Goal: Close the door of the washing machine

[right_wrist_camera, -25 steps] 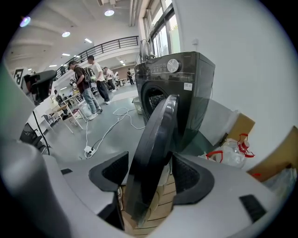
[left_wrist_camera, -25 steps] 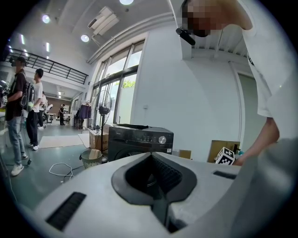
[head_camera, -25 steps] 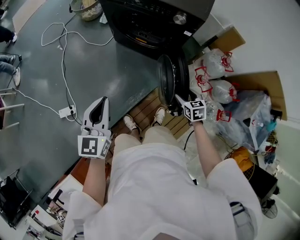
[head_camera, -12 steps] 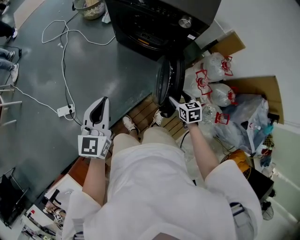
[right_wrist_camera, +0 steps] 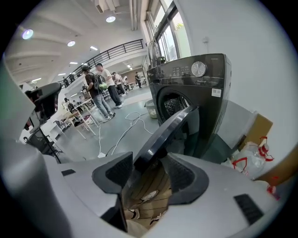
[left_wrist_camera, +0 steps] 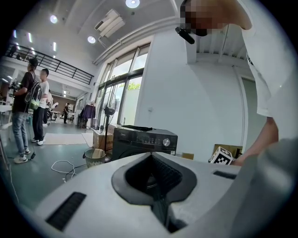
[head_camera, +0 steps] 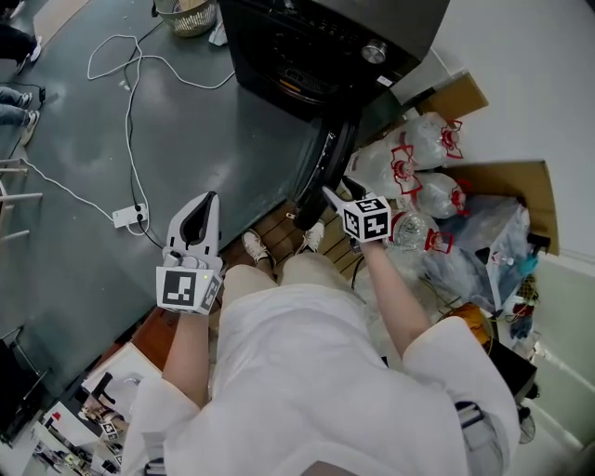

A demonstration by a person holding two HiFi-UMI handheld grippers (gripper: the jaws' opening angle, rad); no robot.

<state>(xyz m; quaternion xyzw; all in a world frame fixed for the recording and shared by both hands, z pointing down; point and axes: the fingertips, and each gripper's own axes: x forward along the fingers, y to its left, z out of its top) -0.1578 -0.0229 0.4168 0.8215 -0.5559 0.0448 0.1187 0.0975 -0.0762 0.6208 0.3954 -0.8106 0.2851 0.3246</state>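
The dark washing machine [head_camera: 316,46] stands at the top of the head view, its round door [head_camera: 321,172] swung partly out toward me. My right gripper [head_camera: 327,197] is at the door's outer rim. In the right gripper view the door rim [right_wrist_camera: 172,128] lies between my right gripper's [right_wrist_camera: 146,174] pads and fills the gap. Its jaws have just been closing on that rim. The drum opening [right_wrist_camera: 174,104] shows behind the door. My left gripper [head_camera: 199,212] hangs to the left over the grey floor, shut and empty. The left gripper [left_wrist_camera: 156,186] view shows the machine [left_wrist_camera: 144,139] ahead.
A white cable with a power strip [head_camera: 125,218] lies on the floor at left. A basket [head_camera: 191,14] stands beside the machine. Tied plastic bags [head_camera: 418,158] and cardboard [head_camera: 502,177] crowd the right side. Wooden slats [head_camera: 279,228] are underfoot. People [left_wrist_camera: 28,107] stand far off.
The right gripper has moved up and left in the head view, and the door has swung with it toward the machine front. The left gripper stays where it was.
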